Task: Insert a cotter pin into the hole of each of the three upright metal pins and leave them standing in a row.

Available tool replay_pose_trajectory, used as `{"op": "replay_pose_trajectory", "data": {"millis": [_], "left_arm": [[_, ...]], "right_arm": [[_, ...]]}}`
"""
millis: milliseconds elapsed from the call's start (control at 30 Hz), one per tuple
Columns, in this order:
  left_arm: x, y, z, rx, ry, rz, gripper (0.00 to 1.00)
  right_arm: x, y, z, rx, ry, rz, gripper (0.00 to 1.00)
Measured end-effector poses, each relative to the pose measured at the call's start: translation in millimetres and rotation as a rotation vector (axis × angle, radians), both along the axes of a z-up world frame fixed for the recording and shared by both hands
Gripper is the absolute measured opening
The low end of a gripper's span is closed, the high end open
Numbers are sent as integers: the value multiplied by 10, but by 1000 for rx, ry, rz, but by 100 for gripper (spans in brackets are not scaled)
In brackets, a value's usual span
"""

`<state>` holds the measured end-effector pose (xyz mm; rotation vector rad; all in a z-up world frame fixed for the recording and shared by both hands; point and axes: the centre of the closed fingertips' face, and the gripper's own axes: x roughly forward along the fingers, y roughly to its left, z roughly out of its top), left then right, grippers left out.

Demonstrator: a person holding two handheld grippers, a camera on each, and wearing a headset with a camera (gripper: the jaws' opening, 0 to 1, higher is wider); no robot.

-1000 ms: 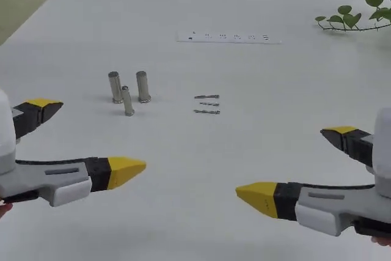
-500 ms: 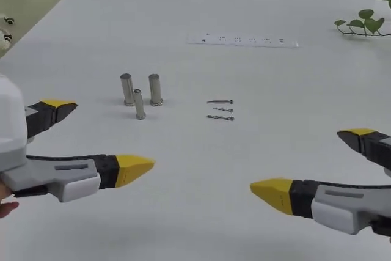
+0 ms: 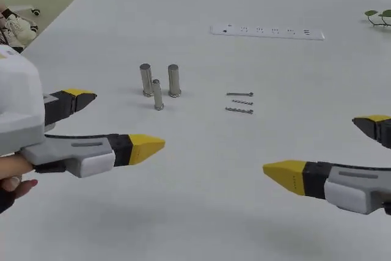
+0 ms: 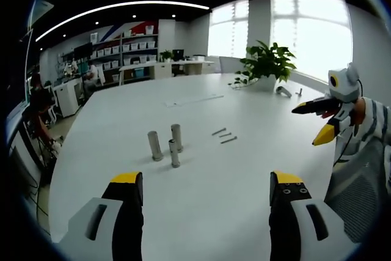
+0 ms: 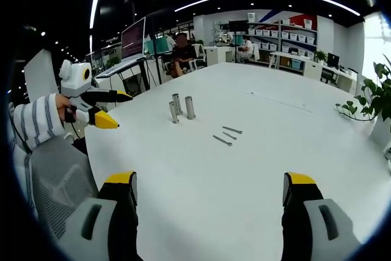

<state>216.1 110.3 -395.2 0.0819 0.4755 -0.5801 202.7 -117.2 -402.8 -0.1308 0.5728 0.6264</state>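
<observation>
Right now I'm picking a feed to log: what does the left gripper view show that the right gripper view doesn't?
Left gripper view: the right gripper, open, at its right edge. Right gripper view: the left gripper, open, at its left edge, and a lit screen behind it. Both share the table, three upright metal pins, three loose cotter pins beside them and the power strip.

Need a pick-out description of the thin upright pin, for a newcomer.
On the white table, left of the three cotter pins lying flat, three metal pins stand clustered. The thin pin stands nearest the person, before the gap between the other two, and is slimmer than both.
</observation>
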Motion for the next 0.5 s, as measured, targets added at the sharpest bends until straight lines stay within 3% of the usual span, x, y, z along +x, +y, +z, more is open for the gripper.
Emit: {"op": "replay_pose_trajectory", "data": {"millis": [300,500], "left_arm": [[261,-45,43,-6,-5,-6,75],[419,-106,0,-3,6,-20,67]], "right_arm": [[-3,-13,-62,12,12,-3,96],[4,-42,-98,21,22,-14,96]]}}
